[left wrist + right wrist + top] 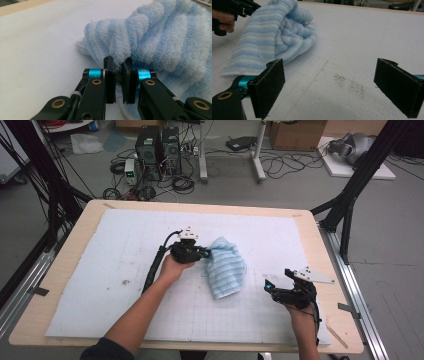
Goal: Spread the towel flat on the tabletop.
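1. My left gripper (206, 253) is closed down on a ridge of the blue striped towel (226, 267). In the left gripper view its two pads pinch a bunched fold between them, with only that pinch of cloth keeping them apart.
2. The towel lies crumpled just right of the middle of the white foam mat (100, 270). The pinched end, at the towel's far left, is raised; the near end lies flat on the mat.
3. My right gripper (272, 288) has its jaws spread wide with nothing between them. It sits low over the mat, near and to the right of the towel, and apart from it.
4. In the right gripper view, bare mat with a patch of dark specks (349, 83) lies between the two pads, and the towel's near edge (234, 71) sits just beyond one of them.
5. There is wide open mat to the left of the towel and along the far side.
6. To the right, the mat's edge and the wooden table rim (327, 270) are close to my right hand (300, 315).
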Demonstrator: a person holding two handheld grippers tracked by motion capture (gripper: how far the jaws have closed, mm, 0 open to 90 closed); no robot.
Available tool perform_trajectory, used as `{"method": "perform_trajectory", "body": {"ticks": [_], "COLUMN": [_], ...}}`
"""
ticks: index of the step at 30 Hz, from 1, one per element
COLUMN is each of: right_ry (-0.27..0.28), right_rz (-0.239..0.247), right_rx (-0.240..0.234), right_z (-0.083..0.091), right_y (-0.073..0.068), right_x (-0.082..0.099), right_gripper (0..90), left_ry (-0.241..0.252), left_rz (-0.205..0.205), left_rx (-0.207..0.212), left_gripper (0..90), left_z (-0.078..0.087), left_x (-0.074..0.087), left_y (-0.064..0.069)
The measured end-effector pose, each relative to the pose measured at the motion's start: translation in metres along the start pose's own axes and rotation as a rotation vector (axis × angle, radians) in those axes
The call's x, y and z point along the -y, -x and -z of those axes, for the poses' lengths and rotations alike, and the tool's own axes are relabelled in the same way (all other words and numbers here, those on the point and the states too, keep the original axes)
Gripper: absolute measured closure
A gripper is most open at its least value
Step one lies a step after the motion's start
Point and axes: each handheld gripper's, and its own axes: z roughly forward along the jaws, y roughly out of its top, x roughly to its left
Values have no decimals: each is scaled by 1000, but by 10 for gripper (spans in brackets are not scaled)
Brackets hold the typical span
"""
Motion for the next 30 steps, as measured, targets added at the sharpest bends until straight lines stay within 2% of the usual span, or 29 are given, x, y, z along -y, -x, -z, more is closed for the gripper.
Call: {"method": "perform_trajectory", "body": {"ticks": [2,5,7,8,9,10,12,20,26,27,30], "right_ry": [-2,-3,-4,-4,-9,-9,-13,-27,-25,-22,-32], "right_rz": [4,3,4,4,2,2,7,23,8,21,18], "right_rx": [-2,-7,-9,-9,-12,-12,-15,-27,-49,-50,-61], "right_z": [-1,-1,-2,-2,-3,-3,-4,-10,-12,-14,-16], "right_y": [-1,-2,-2,-2,-3,-3,-5,-10,-12,-13,-16], "right_x": [0,0,0,0,0,0,0,-2,-2,-3,-3], "right_gripper": [90,90,90,90,90,90,90,90,90,90,90], "left_ry": [5,39,76,76,84,84,102,149,218,228,249], "left_rz": [9,6,26,26,37,37,41,56,71,75,80], "left_rx": [-10,-43,-76,-76,-90,-90,-109,-135,-166,-167,-176], "left_gripper": [830,830,831,831,831,831,831,831,830,829,828], "left_z": [12,35,57,57,69,69,83,120,150,153,160], "left_x": [1,3,13,13,20,20,27,51,68,71,76], "left_y": [-6,-14,-23,-23,-27,-27,-31,-33,-35,-35,-35]}}
